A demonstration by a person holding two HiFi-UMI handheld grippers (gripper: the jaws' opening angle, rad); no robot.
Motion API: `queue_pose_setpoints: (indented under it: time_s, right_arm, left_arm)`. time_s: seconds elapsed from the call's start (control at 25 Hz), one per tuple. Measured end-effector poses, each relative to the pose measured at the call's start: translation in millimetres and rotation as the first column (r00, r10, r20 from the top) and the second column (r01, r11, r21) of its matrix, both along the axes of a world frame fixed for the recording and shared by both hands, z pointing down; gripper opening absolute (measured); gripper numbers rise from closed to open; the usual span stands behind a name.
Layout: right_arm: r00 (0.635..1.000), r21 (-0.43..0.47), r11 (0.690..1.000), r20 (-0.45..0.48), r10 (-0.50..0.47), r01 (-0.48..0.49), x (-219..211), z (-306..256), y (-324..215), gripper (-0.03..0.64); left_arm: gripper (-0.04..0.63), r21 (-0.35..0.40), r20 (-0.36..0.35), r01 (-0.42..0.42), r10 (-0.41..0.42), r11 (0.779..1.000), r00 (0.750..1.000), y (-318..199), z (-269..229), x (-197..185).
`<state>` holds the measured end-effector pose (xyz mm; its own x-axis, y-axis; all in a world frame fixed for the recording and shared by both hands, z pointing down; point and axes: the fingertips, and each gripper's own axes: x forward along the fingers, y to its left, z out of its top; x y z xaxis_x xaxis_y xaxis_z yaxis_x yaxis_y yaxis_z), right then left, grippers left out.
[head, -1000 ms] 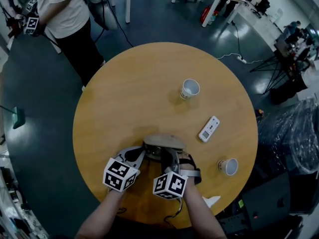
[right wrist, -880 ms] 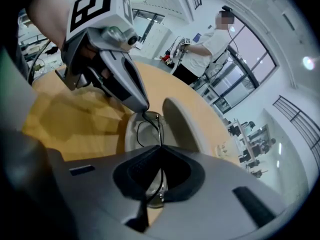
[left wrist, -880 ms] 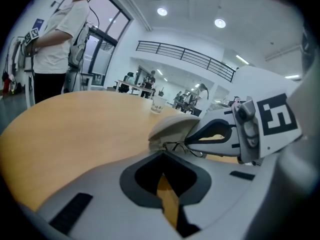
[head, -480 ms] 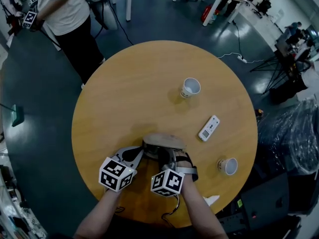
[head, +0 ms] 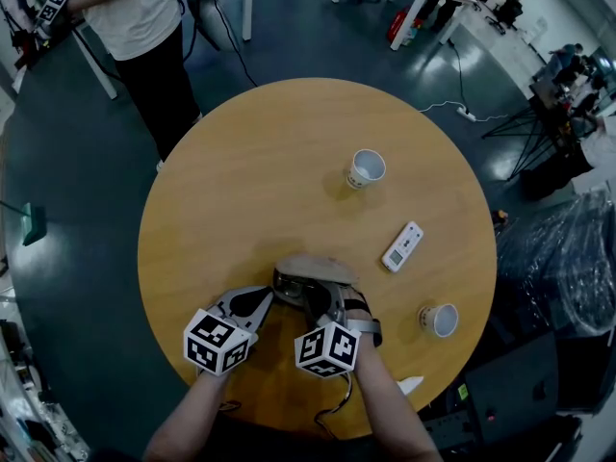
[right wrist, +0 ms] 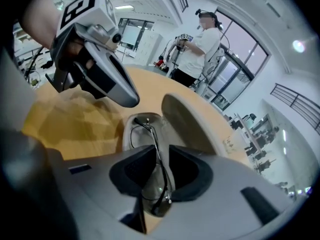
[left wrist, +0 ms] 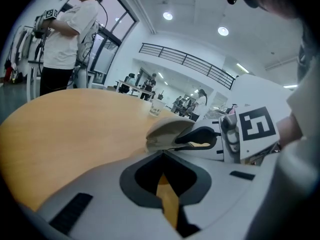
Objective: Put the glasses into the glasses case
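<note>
Right gripper (right wrist: 159, 153) jaws pinch one pair of glasses (right wrist: 154, 186) at one open case (right wrist: 186, 120); left gripper (left wrist: 163, 158) jaws together, empty.

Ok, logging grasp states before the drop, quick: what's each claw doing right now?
Left claw: shut, holding nothing.
Right claw: shut on the thin dark wire-framed glasses, at the open beige glasses case.

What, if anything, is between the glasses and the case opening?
Nothing visible. The glasses case lies open, lid up. The glasses, clamped in the right gripper, reach over its tray. The left gripper sits beside the rim, clear of the opening.
</note>
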<state>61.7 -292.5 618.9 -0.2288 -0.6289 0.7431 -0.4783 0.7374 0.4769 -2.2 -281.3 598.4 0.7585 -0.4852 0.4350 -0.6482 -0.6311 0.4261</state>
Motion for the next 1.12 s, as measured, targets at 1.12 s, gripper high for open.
queue_pose_setpoints:
  time_s: [1.12]
  right_arm:
    - [0.950,0.067,0.990,0.298,0.095,-0.120,-1,-80,80,0.037]
  left_arm:
    - [0.006,0.068,-0.008,0.043,-0.043,0.997,0.999,46,-39,4]
